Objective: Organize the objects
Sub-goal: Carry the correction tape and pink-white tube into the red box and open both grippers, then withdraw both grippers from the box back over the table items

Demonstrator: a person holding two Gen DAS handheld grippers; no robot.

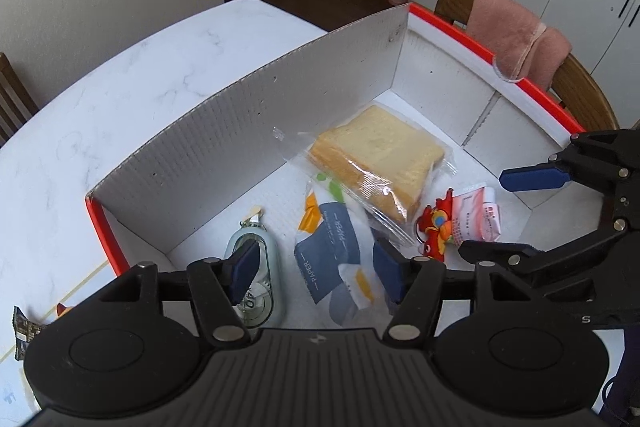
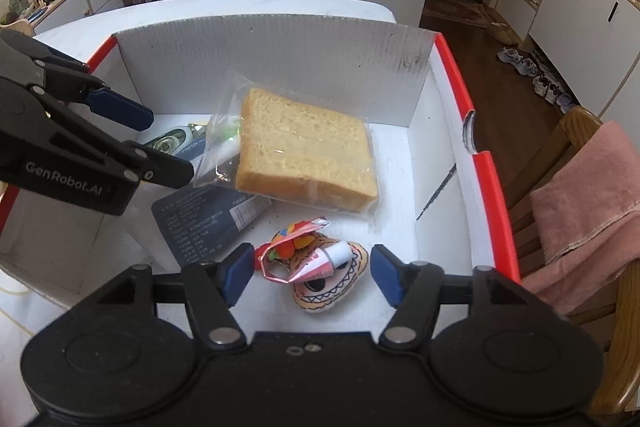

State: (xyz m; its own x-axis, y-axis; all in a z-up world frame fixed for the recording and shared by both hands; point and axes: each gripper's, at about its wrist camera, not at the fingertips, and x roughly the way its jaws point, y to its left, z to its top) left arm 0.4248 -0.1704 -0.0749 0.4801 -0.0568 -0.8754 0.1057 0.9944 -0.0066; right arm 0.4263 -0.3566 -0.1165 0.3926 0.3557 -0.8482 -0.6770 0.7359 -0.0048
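I have both grippers hovering over the open cardboard box [image 1: 256, 115] with the red rim, which sits on the white marble table [image 1: 132, 67]. My left gripper [image 1: 316, 273] has its jaws spread wide and holds nothing; below it lie the dark blue paper tissue pack [image 1: 328, 247] and, at about 9 o'clock from that pack, the pale green correction tape dispenser [image 1: 260, 259], both on the box floor. My right gripper [image 2: 312, 275] is likewise spread open and empty, poised above the red dragon toy [image 2: 320, 267] and the small pink tube [image 2: 324, 259] that lies across it. The bagged slice of bread [image 2: 308, 151] rests in the middle of the box, its clear wrapper overlapping the tissue pack's upper edge; from the dragon toy it sits at 12 o'clock. In the left wrist view the right gripper [image 1: 508, 215] comes in from 3 o'clock, with the dragon toy [image 1: 434, 227] and pink tube [image 1: 478, 215] just beside its lower finger. In the right wrist view the left gripper [image 2: 168, 143] enters from 9 o'clock, over the tape dispenser [image 2: 172, 141] and tissue pack [image 2: 204, 223]. A dark snack wrapper [image 1: 22, 333] lies on the table outside the box at 8 o'clock. A pink towel [image 2: 592, 203] hangs over a wooden chair [image 2: 576, 131] beyond the box's right wall.
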